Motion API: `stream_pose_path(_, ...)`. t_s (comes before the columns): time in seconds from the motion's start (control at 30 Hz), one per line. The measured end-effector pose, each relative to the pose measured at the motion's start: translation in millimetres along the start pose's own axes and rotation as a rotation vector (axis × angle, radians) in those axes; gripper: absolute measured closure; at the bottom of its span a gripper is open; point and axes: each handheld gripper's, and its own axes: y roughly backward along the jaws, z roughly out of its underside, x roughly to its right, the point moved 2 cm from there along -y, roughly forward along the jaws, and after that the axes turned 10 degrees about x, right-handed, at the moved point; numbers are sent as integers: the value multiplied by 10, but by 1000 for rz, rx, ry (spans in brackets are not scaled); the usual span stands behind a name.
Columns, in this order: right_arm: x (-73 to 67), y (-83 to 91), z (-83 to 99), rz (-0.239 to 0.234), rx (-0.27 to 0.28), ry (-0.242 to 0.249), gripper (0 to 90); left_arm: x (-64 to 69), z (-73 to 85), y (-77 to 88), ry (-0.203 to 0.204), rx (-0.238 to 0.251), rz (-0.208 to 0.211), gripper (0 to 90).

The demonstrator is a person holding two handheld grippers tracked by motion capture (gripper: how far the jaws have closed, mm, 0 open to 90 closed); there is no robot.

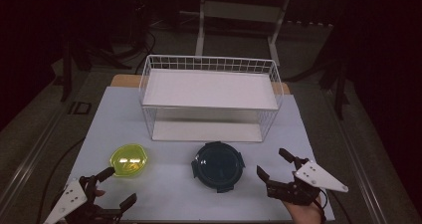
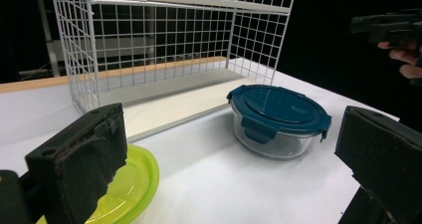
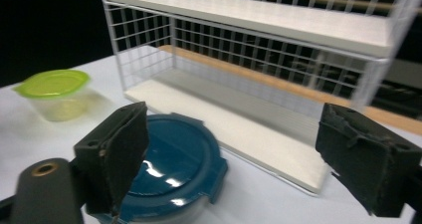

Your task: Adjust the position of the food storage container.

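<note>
1. We see a pale white table (image 1: 174, 194) in a dark room; behind it run grey floor, cables and the legs of a metal frame (image 1: 239, 15); a wooden edge shows at the table's far side.
2. A white two-tier wire-mesh shelf rack (image 1: 209, 97) stands at the back centre of the table; we take it as our landmark.
3. In front of the rack sits a round glass container with a dark teal clip lid (image 1: 218, 165); to its left, in front of the rack's left end, sits a small clear plastic tub with a yellow-green lid (image 1: 129, 160).
4. The left gripper (image 1: 118, 188) hovers nearest the tub, jaws spread, empty; its body is cut off by the bottom edge.
5. The right gripper (image 1: 274, 165) hovers right of the glass container, jaws spread, empty; the room's corners are too dark to make out.
</note>
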Motion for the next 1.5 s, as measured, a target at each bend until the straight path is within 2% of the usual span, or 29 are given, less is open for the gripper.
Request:
stream_pose_path(0.1, 33, -132, 39, -29, -33, -2, 199, -2, 3, -3, 1, -1, 2, 0)
stream_pose_path(0.2, 82, -264, 103, -60, -58, -34, 267, 1, 3, -3, 0, -1, 3, 0)
stream_pose_path(0.3, 129, -388, 173, -74, -81, -44, 344, 1, 4, -3, 0, -3, 5, 0)
stream_pose_path(0.63, 236, -724, 389, -58, -172, -22, 624, 5, 11, -11, -2, -10, 10, 0)
stream_pose_path(0.9, 300, -979, 550, -64, -260, -40, 844, 8, 15, -18, -4, -14, 13, 0)
stream_pose_path(1.03, 311, -1080, 601, -70, -289, -55, 897, 8, 16, -19, -5, -15, 15, 0)
stream_pose_path(1.5, 278, -1215, 680, -93, -345, -64, 900, 7, 23, -27, -3, -19, 16, 0)
